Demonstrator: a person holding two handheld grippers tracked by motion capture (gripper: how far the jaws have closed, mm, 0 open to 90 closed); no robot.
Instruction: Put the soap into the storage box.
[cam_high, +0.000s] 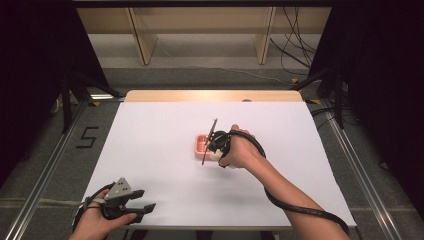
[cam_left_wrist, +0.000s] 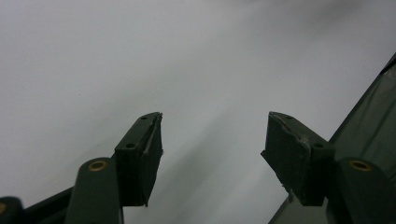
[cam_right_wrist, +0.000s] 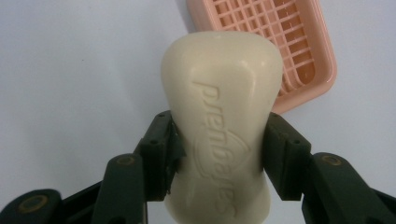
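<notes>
Holding: right gripper (cam_right_wrist: 219, 154), fingers (cam_right_wrist: 161, 154) clenched on the soap bar (cam_right_wrist: 224, 102) at its sides
Soap bar: raised just beside the pink soap dish (cam_right_wrist: 289, 51); dish on the white table (cam_high: 160, 165)
Left gripper (cam_left_wrist: 212, 140): fingers spread, nothing between; resting at the table's near left edge

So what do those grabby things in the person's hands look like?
Each tool is black, with two flat, blocky jaws and brass-coloured rivets. The left tool has a grey three-cornered plate on top. A thick black cable trails from the right tool along the forearm. No sleeves cover the forearms.
</notes>
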